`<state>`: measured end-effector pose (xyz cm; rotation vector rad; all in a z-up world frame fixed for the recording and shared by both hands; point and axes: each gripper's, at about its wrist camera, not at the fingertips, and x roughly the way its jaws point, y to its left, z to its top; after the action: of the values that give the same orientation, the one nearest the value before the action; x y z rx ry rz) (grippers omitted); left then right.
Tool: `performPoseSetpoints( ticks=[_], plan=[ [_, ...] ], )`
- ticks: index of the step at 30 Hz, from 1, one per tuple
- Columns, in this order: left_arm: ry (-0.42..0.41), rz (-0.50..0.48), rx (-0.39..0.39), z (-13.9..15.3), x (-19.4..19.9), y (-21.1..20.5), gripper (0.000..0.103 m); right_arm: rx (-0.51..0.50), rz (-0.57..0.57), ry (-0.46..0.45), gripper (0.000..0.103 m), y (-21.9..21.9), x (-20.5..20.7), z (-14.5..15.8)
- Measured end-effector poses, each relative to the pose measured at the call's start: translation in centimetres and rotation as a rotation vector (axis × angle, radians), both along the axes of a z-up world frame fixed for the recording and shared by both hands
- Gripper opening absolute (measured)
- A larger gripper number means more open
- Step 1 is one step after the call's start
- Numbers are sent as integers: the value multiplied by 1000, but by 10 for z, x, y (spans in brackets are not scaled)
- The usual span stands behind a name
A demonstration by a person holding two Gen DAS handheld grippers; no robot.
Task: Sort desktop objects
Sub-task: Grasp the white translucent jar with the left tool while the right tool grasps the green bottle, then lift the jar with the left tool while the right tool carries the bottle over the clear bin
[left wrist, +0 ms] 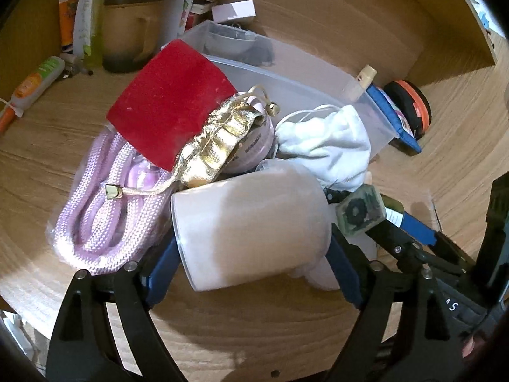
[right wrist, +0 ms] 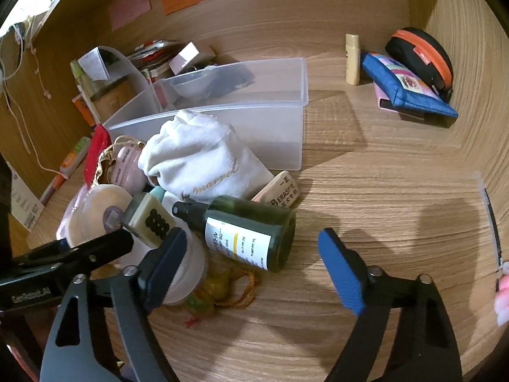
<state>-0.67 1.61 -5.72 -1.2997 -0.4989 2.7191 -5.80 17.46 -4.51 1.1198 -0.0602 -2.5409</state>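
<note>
My left gripper is shut on a frosted white jar lying on its side, held at the near edge of a pile on the wooden desk. The pile holds a red velvet pouch, a gold pouch, pink rope, a white cloth bag and a mahjong tile. My right gripper is open and empty over the desk, around the base of a dark green spray bottle lying flat. The jar and the left gripper's arm show at its left.
A clear plastic organiser box stands behind the pile. An eraser lies beside the cloth bag. A blue pouch, a black-and-orange case and a small tube sit at the back right. Bottles and papers crowd the back left.
</note>
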Motion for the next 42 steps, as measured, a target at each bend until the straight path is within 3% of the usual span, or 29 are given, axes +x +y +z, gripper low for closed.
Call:
performPoseSetpoints(
  ticks=[6,22,27,31,42],
  plan=[
    [13,25,18,1,2,-5,77,-23,-14,-14,55,2,-5,1],
    [57,15,-102,13,15,5,69,-23,-69,67,54,20,2,20],
    [69,37,-84,17,22,-4,68,-29,-72,81,54,24,5,24],
    [103,42,-148,26,26,0,66,-44,-63,78,54,23,4,25],
    [145,34,-140,44,25,-2,66,-68,-43,120,54,18,8,42]
  ],
)
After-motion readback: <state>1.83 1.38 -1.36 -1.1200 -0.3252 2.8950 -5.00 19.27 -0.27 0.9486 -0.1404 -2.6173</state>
